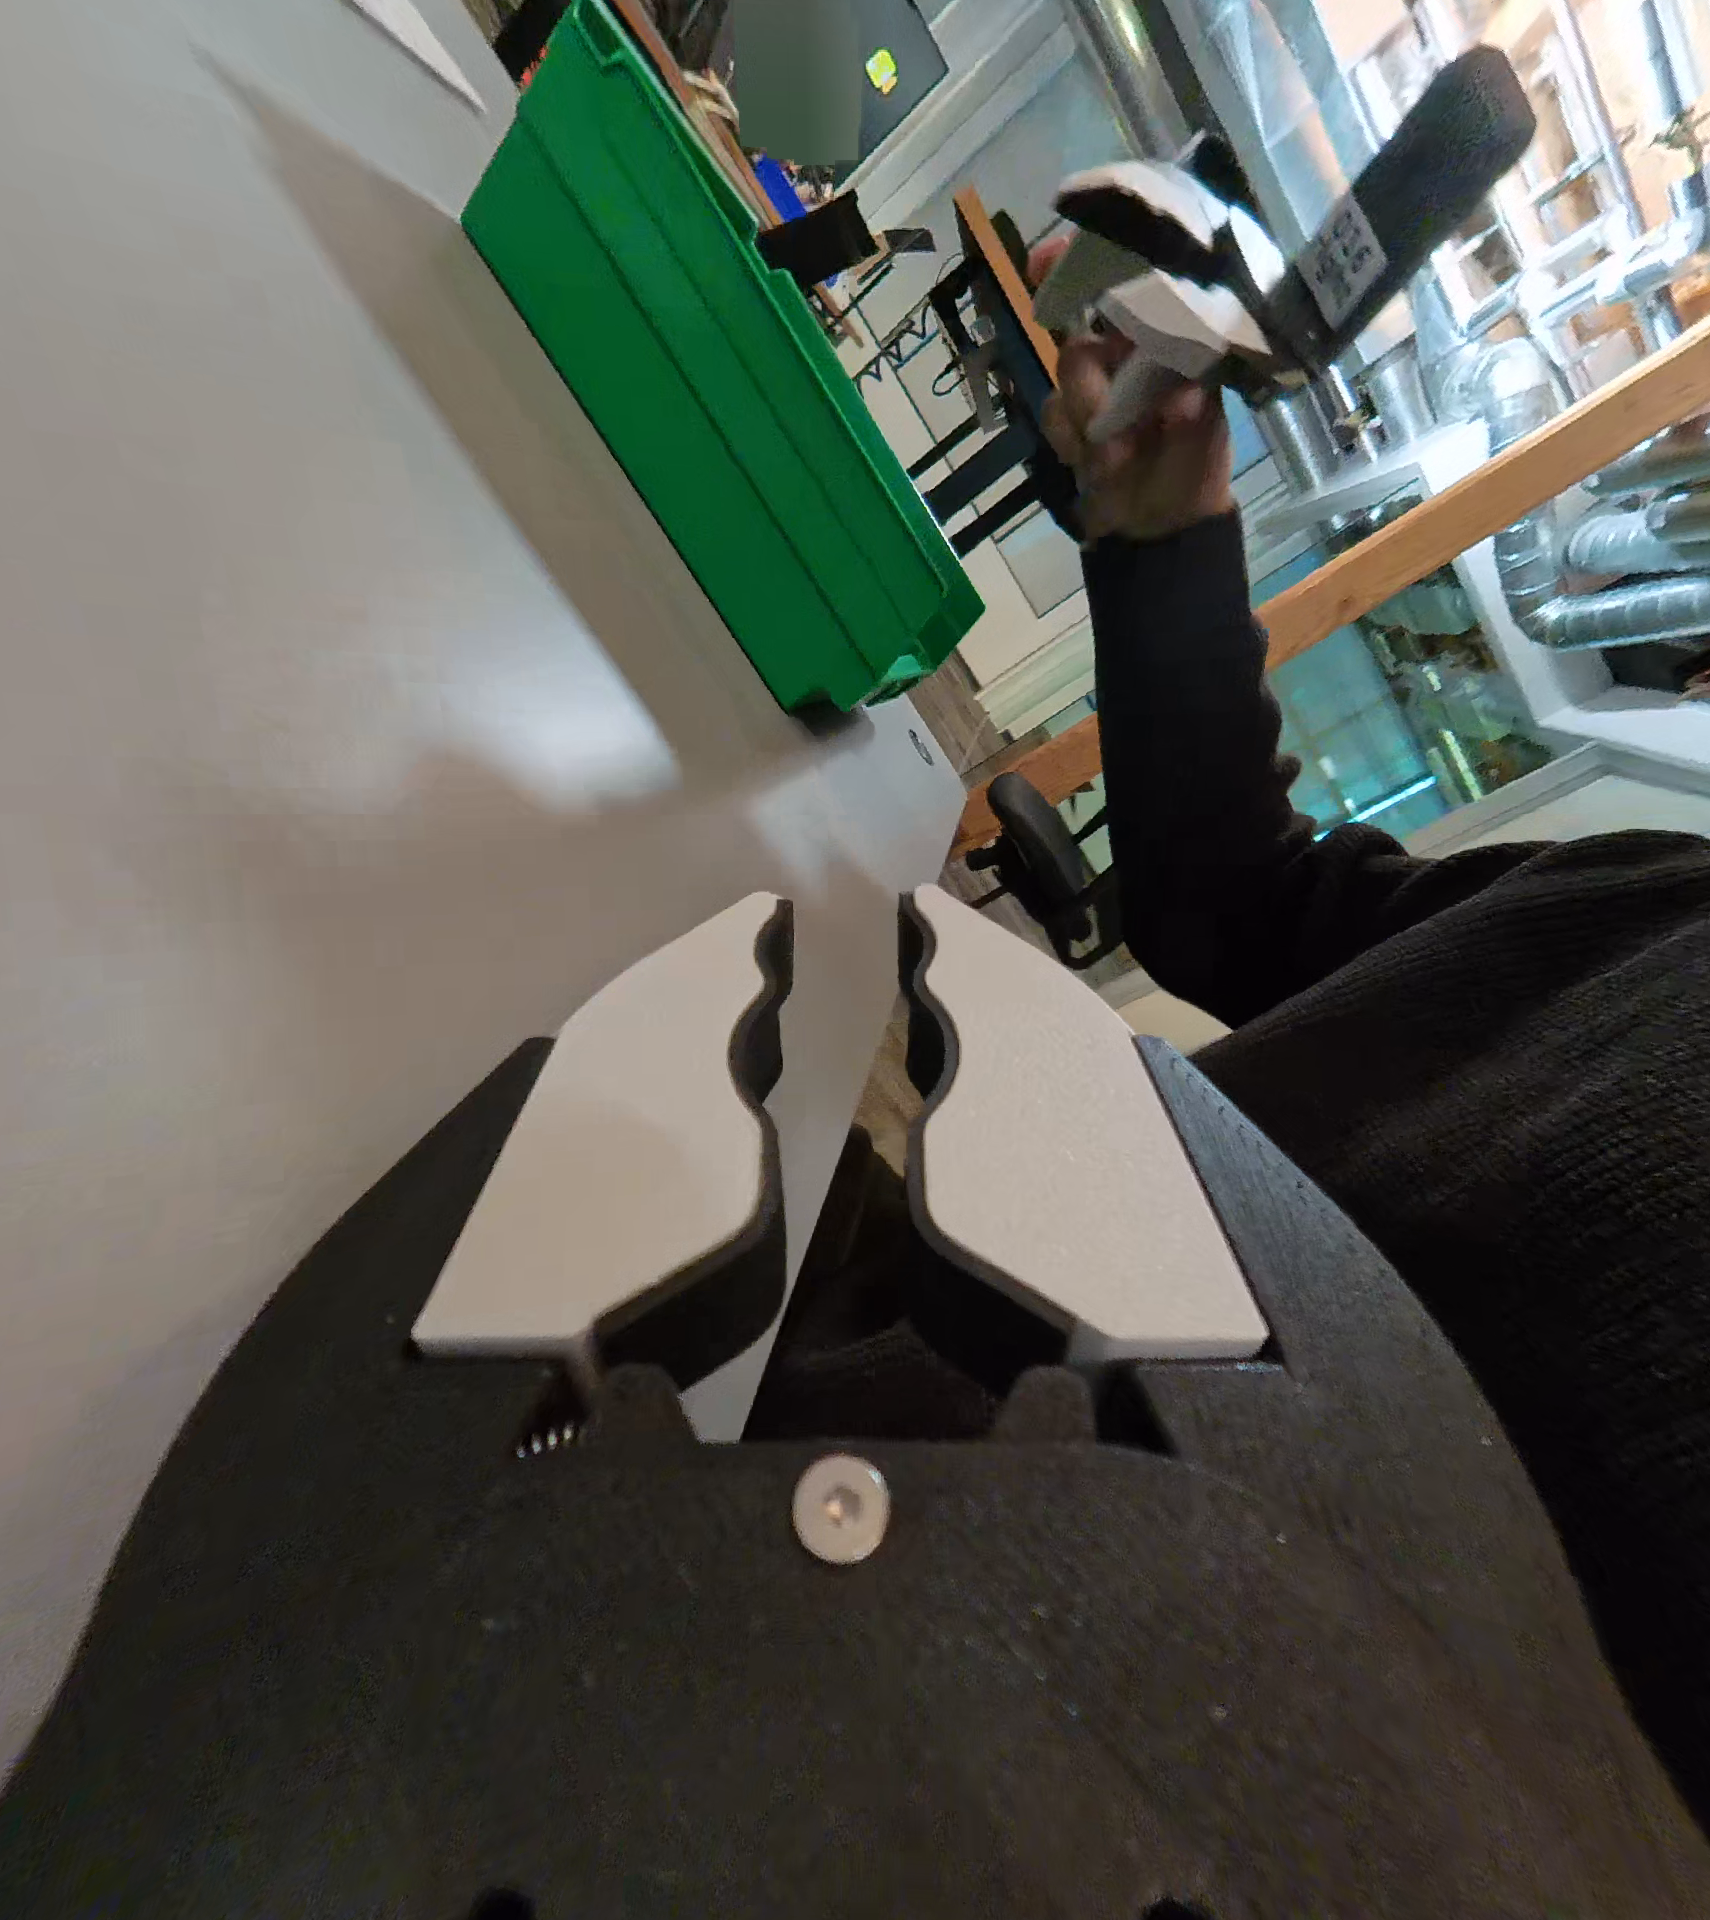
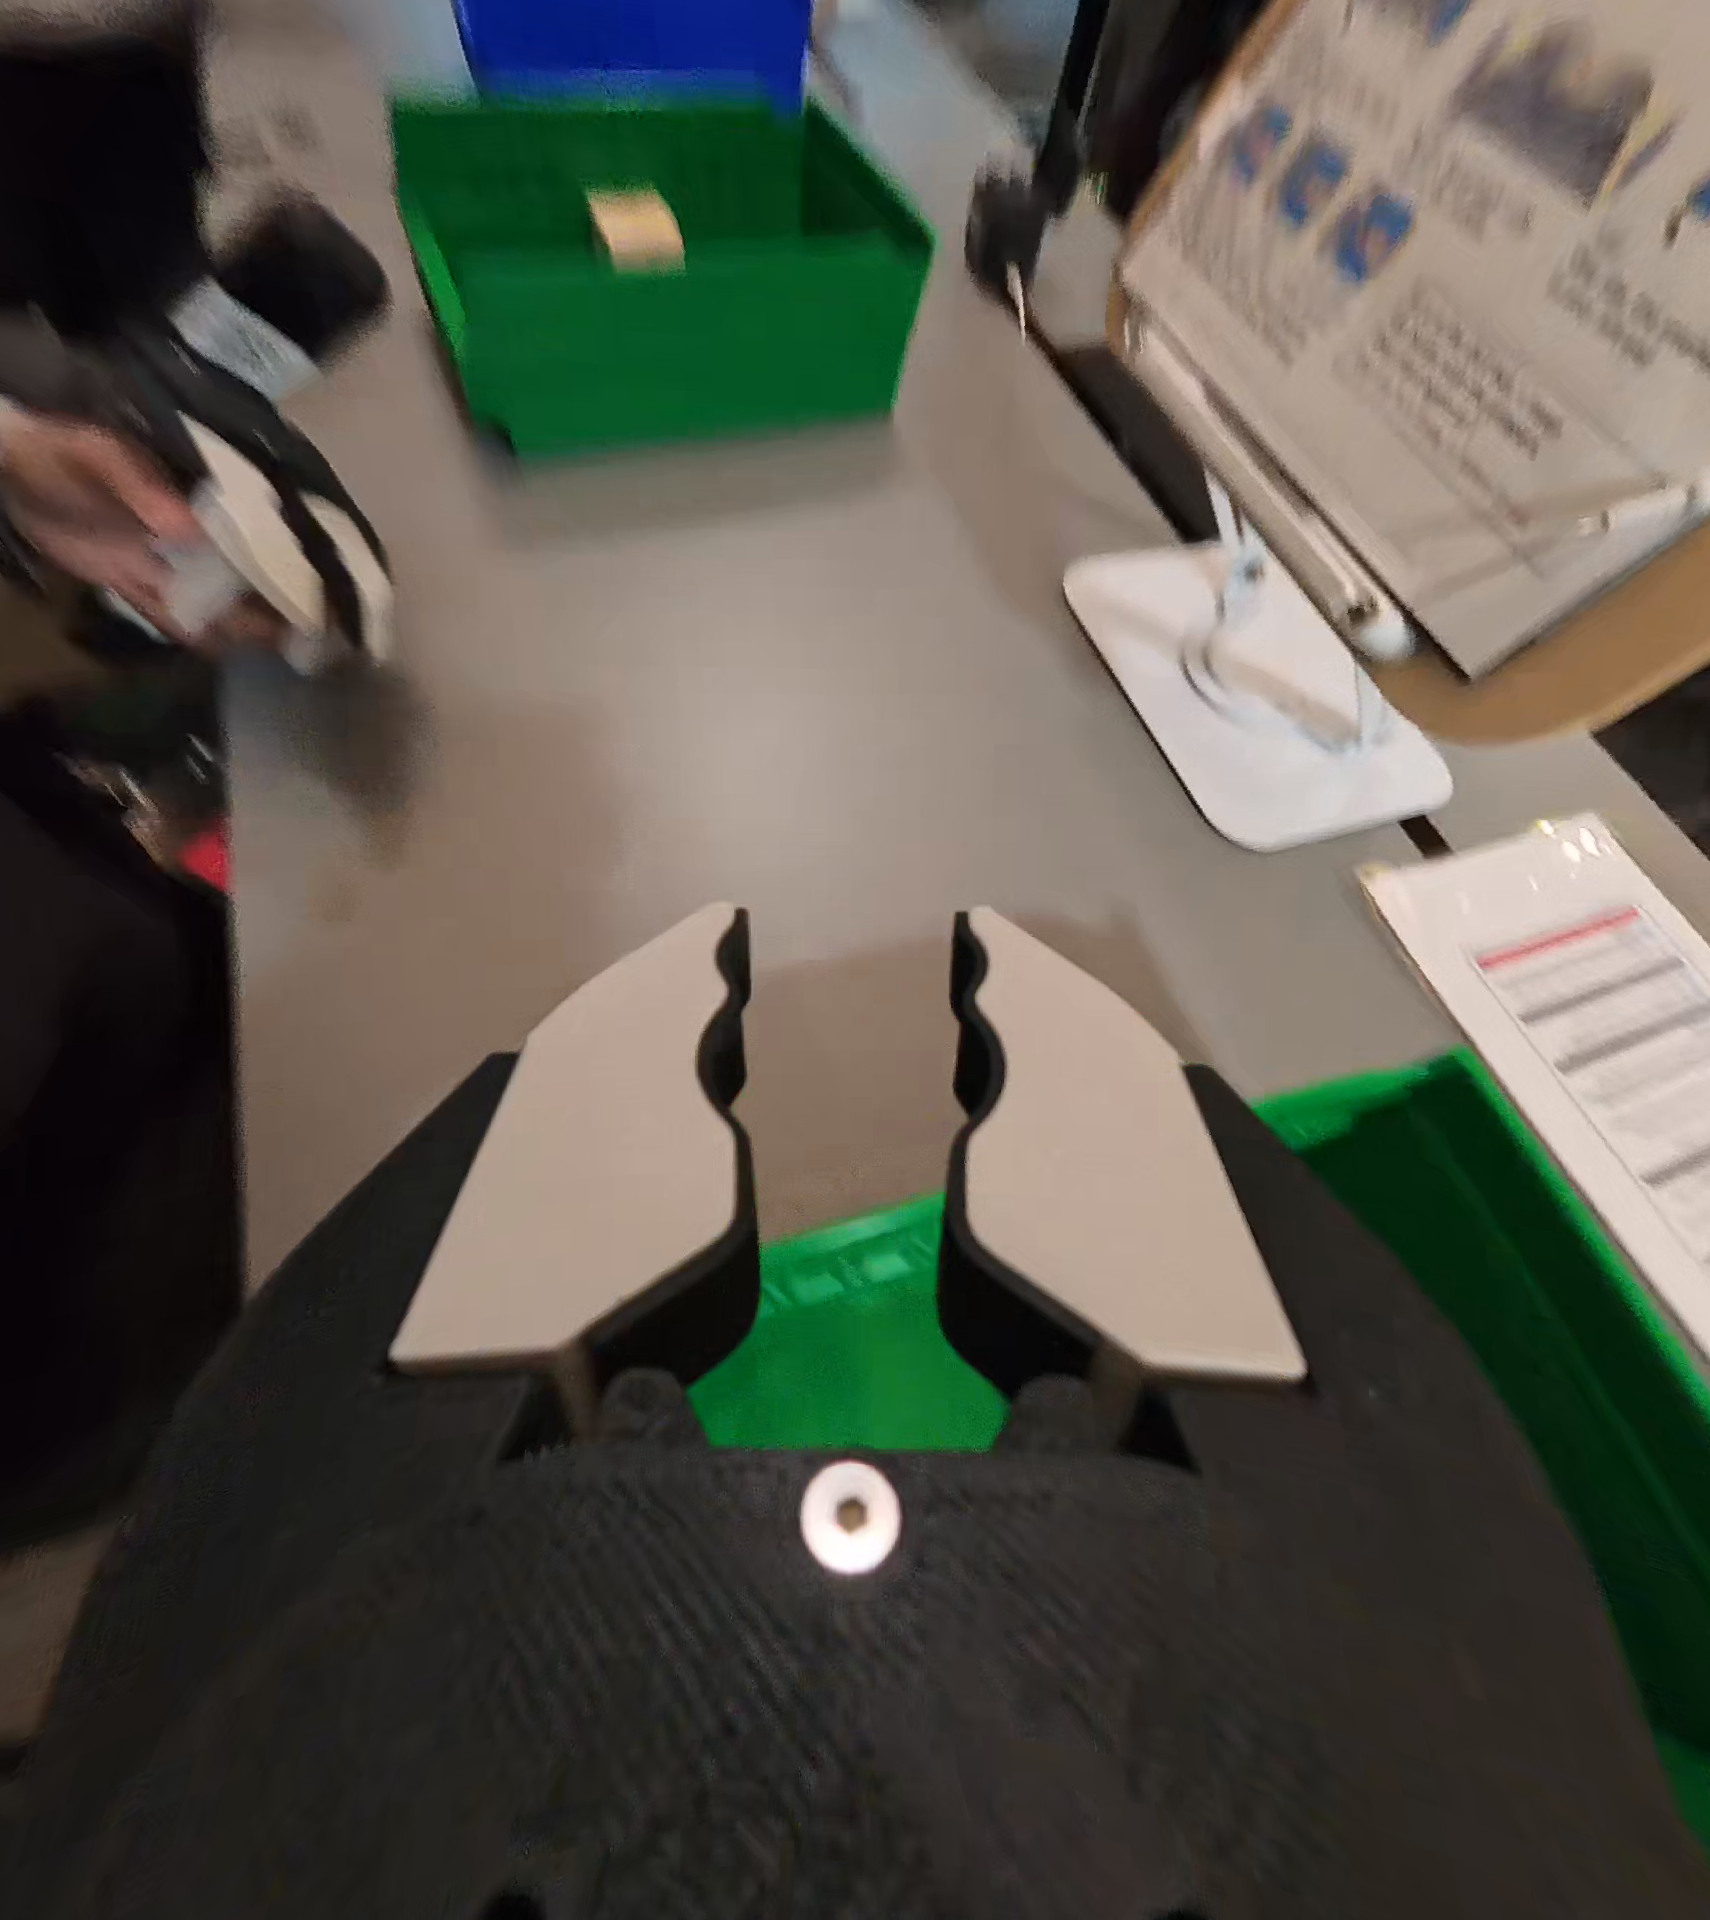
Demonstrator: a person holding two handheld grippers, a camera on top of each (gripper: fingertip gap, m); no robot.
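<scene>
A far green bin (image 2: 664, 312) is seen upright on the grey table (image 2: 726, 727), with a small tan block (image 2: 635, 231) lying inside it. A second green bin (image 2: 1453, 1299) is seen directly beneath the empty, parted right gripper (image 2: 851, 935). The left gripper (image 1: 843, 914) is held empty with fingers apart at the table edge.

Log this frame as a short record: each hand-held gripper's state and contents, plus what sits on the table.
left hand-held gripper: open, empty, held at the edge of the grey table
right hand-held gripper: open, empty, above the table, over the near green bin
far green bin: on the table, a small tan block inside
white stand base: on the table's right side
printed sheet: flat, beside the near bin
image quality: right wrist view blurred
</scene>
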